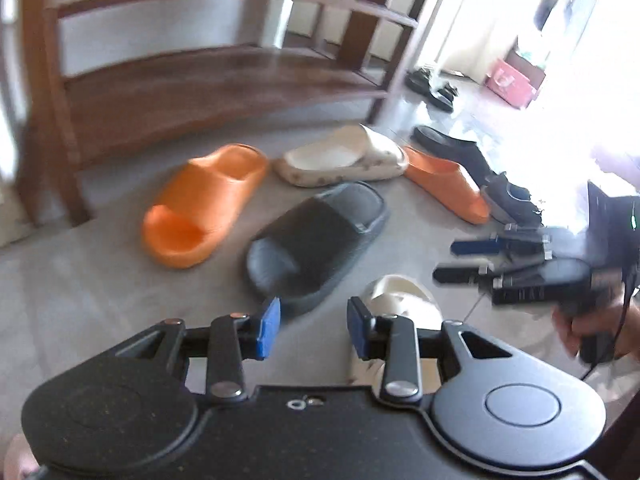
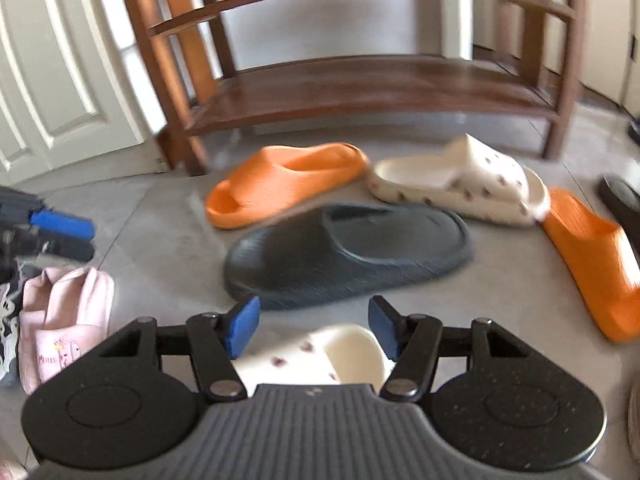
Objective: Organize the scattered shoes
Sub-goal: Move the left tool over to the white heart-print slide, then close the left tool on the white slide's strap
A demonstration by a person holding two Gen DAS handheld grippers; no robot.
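Several slippers lie scattered on the grey floor before an empty wooden shoe rack [image 1: 200,92] [image 2: 380,88]. They include an orange slipper [image 1: 200,204] [image 2: 280,184], a dark grey one [image 1: 316,240] [image 2: 344,256], a white spotted one [image 1: 344,158] [image 2: 460,184] and a second orange one [image 1: 448,186] [image 2: 592,264]. My left gripper [image 1: 313,328] [image 2: 80,238] hangs open above the floor with nothing between its pads. The right gripper [image 2: 313,332] [image 1: 456,260] is open too. Below it on the floor lies another white spotted slipper [image 2: 320,354] [image 1: 400,300], untouched.
A black slipper [image 1: 448,144] [image 2: 620,196] and a dark shoe [image 1: 512,200] lie at the right. Pink fabric slippers [image 2: 64,320] sit at the left near a white door [image 2: 60,80]. More dark shoes [image 1: 432,88] and a pink box [image 1: 512,80] stand farther back.
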